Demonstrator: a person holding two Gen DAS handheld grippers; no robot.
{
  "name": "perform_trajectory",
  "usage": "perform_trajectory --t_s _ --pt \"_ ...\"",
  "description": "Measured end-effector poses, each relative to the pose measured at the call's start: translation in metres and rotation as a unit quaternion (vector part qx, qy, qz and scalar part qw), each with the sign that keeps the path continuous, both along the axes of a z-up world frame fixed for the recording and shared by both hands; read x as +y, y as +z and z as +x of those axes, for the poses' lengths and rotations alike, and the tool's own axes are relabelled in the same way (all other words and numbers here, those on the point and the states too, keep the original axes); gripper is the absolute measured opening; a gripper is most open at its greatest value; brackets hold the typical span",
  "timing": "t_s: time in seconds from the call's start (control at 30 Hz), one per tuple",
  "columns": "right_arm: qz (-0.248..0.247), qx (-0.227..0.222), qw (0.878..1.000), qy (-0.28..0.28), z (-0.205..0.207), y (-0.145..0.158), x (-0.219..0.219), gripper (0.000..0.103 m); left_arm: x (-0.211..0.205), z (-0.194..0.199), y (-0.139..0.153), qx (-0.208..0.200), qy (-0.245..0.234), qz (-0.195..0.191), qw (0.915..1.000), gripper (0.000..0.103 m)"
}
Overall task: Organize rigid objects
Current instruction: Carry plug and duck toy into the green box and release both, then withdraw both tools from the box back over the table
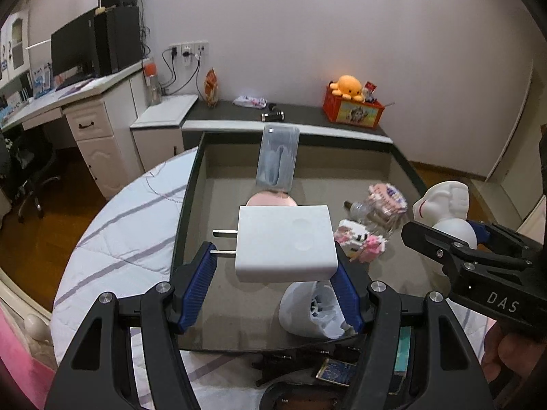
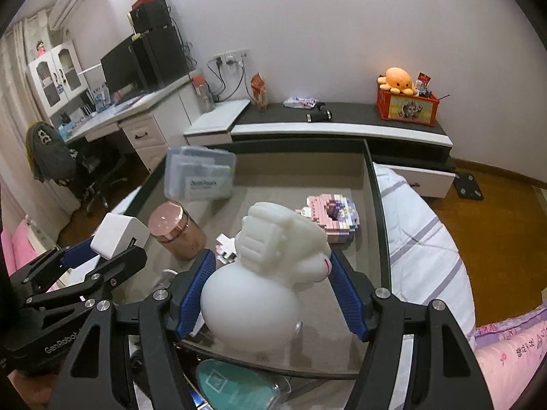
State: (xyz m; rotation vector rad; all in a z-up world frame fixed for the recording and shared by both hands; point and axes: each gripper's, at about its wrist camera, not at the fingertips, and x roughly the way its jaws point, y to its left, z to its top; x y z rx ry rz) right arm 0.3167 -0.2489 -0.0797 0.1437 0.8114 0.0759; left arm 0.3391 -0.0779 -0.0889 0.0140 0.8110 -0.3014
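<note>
Your left claw (image 1: 277,266) is clamped on a white plug block (image 1: 283,242), its two metal pins sticking out toward 9 o'clock. Your right claw (image 2: 270,287) is clamped on a white round toy figure (image 2: 263,273). Both things hang in the air over the near end of the big tray (image 2: 372,184) lying on the bed (image 2: 420,239).

So you have two things picked up, but neither one is put down yet.

Under the plug block, at 5 o'clock, sits a white bag (image 1: 307,311). A bit farther, at 2 o'clock, a small pink and white block toy (image 1: 359,239) and a clear bottle (image 1: 369,215) lie loose. In the right claw's view, a pink-lidded jar (image 2: 177,232) stands at 10 o'clock, and a bigger pink block toy (image 2: 331,218) lies at 1 o'clock. Farthest, a clear box (image 2: 201,174) leans on the tray's back wall.

I think most of the tidying is still left.
</note>
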Motion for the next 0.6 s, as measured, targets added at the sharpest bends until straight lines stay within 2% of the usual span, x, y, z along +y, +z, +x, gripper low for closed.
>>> perform_trajectory --t_s 0.17,0.2,0.27,0.37,0.43,0.47,0.6 --pt "-0.003 0.019 1.000 0.000 0.005 -0.009 0.000 0.070 -0.002 0.007 -0.008 0.029 0.013 0.017 0.9994 0.068" --pt "-0.004 0.020 1.000 -0.001 0.005 -0.009 0.000 0.071 -0.002 0.008 -0.009 0.034 0.015 0.018 0.9991 0.071" --pt "-0.005 0.022 1.000 -0.001 0.006 -0.010 0.001 0.081 0.000 0.008 -0.008 0.040 0.017 0.019 0.9989 0.077" --pt "-0.007 0.023 1.000 0.004 0.004 -0.010 0.001 0.082 0.002 0.003 -0.004 0.029 0.020 0.023 0.9991 0.085" --pt "-0.008 0.025 1.000 0.008 0.003 -0.010 0.003 0.086 0.005 -0.001 -0.001 0.024 0.022 0.023 0.9992 0.095" --pt "-0.009 0.024 1.000 0.008 0.002 -0.009 0.003 0.087 0.006 -0.004 0.002 0.019 0.024 0.021 0.9993 0.097" --pt "-0.014 0.017 1.000 -0.006 -0.005 -0.003 0.004 0.103 0.015 -0.014 0.013 0.004 0.035 0.017 0.9992 0.102"
